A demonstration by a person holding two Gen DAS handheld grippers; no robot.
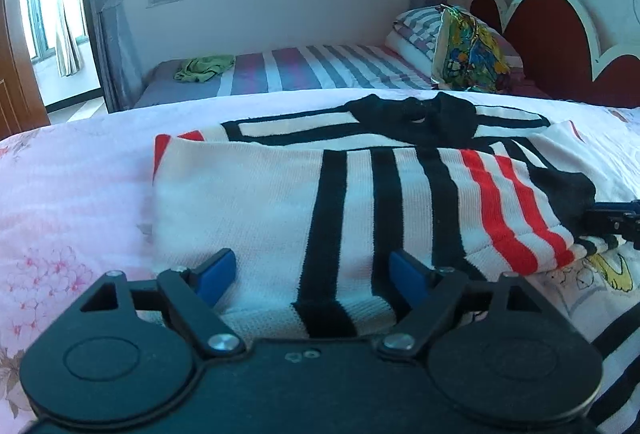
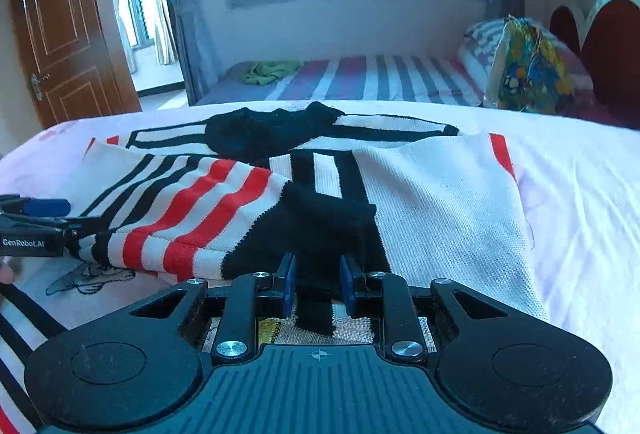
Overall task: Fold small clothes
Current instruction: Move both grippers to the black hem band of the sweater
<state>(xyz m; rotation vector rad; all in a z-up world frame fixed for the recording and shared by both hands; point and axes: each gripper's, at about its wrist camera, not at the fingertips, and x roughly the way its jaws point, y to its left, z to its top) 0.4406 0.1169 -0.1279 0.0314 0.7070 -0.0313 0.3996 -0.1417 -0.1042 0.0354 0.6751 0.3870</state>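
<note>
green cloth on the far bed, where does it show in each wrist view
Left wrist: the green cloth lies upper left of centre, at the near left end of the striped bed, beyond the sweater.
Right wrist: the green cloth sits upper left of centre, again at the striped bed's left end.
Shared landmark: the colourful pillow at the bed's right end.

Colours and patterns on the bed.
White knit sweater [image 1: 256,202] with black and red stripes; pink floral bedsheet [image 1: 60,194]; blue gripper pads [image 2: 289,284].
</note>
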